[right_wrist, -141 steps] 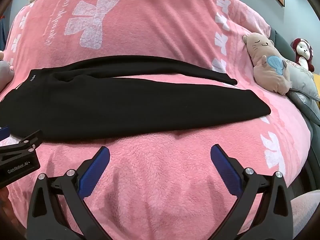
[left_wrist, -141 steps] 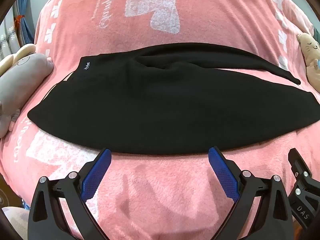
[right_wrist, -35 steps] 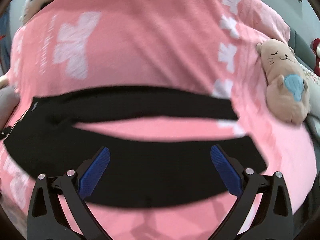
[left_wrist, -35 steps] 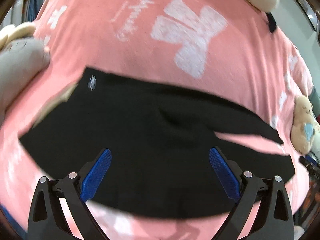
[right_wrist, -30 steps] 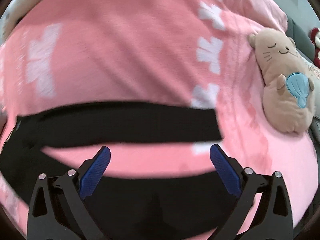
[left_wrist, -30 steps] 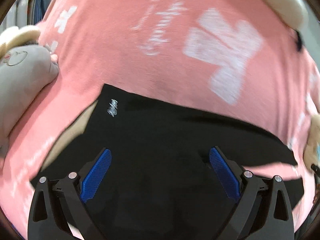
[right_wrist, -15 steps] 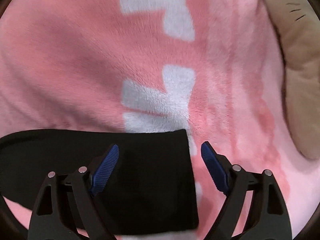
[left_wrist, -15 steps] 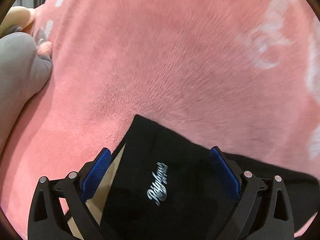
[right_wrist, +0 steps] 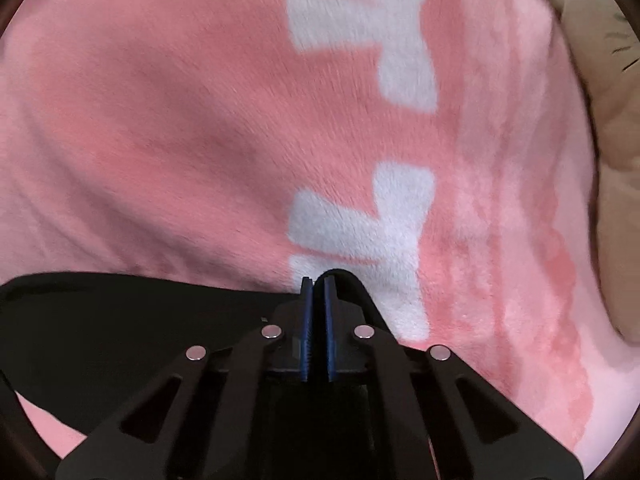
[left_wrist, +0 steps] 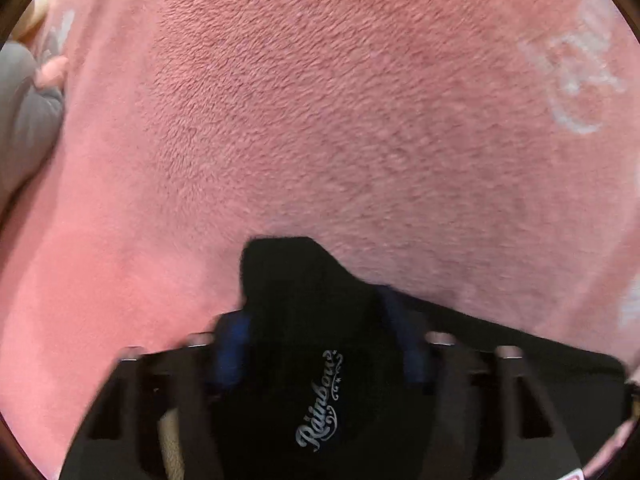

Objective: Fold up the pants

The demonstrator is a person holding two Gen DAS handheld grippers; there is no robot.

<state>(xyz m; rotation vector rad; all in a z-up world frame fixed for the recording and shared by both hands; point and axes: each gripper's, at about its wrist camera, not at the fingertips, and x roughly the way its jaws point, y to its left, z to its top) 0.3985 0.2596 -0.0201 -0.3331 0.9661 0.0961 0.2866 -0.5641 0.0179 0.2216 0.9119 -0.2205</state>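
Note:
The black pants [left_wrist: 304, 280] lie on a pink fleece blanket [left_wrist: 320, 120]. In the left wrist view, the waistband corner with a white "Rainbow" logo [left_wrist: 320, 400] sits bunched between the blurred blue pads of my left gripper [left_wrist: 316, 320], whose jaws stand partly closed against the cloth. In the right wrist view, my right gripper [right_wrist: 316, 292] is shut on the far leg's cuff [right_wrist: 344, 280], the blue pads nearly together. The rest of that leg [right_wrist: 120, 312] runs off to the left.
A grey plush toy [left_wrist: 24, 120] lies at the left edge in the left wrist view. A beige cat plush [right_wrist: 608, 120] lies at the right edge in the right wrist view. White bow prints [right_wrist: 360, 220] mark the blanket.
Both grippers dropped onto the pants' far edge. The left jaws closed in on the waistband corner, which bunched up. The right jaws went from open to shut on the cuff.

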